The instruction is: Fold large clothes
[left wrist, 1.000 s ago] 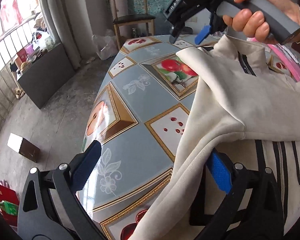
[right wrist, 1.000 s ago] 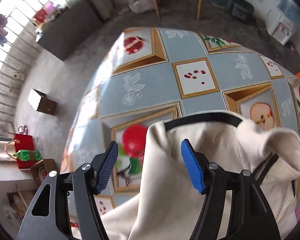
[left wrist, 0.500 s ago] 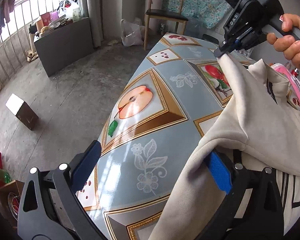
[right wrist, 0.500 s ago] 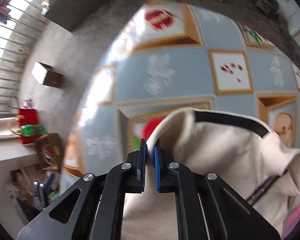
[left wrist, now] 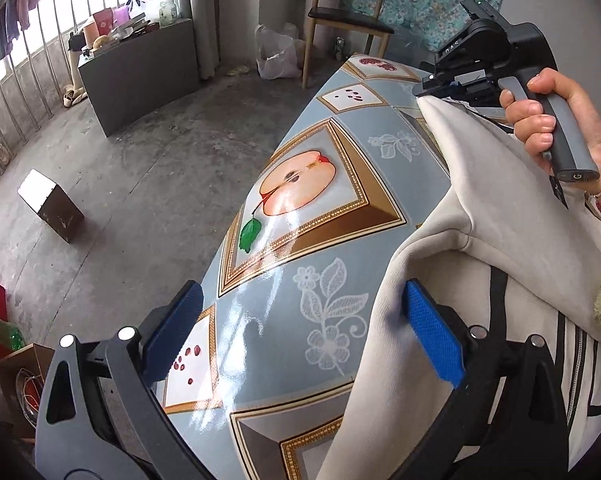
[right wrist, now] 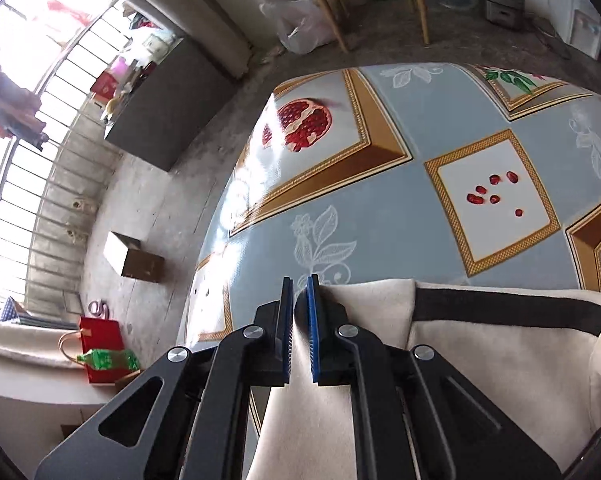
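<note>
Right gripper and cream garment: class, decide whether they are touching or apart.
Touching. The right wrist view shows the right gripper with its blue pads closed on a fold of the cream garment; the left wrist view shows cloth hanging from its tip.
</note>
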The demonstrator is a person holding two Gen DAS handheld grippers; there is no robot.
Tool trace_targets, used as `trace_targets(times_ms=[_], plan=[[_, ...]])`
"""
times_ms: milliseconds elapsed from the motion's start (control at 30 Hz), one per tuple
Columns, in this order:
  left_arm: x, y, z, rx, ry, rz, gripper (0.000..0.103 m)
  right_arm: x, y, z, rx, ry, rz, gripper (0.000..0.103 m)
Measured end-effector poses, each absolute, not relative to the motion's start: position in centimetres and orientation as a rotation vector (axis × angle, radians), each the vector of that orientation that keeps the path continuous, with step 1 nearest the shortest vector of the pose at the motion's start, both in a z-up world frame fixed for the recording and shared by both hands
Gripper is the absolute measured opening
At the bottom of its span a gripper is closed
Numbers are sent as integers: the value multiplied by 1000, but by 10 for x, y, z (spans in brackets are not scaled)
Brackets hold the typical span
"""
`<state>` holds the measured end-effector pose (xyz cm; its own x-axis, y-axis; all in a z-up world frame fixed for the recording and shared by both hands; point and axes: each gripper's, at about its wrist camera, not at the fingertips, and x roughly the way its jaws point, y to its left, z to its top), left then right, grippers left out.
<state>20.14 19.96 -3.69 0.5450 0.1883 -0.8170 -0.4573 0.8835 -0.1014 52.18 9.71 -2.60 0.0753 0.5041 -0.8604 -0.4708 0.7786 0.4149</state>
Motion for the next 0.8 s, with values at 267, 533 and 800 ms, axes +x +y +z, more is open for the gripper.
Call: trace_targets(times_ms=[267, 533, 800], plan=[[210, 167, -7, -170, 884, 242, 97, 483, 68, 59, -126, 1158, 793, 56], [276, 143, -37, 18, 1000, 242, 97, 421, -56, 86, 15, 1099, 789, 56], [261, 177, -30, -148, 949, 329, 97, 387, -262, 75, 211, 1066, 442, 56]])
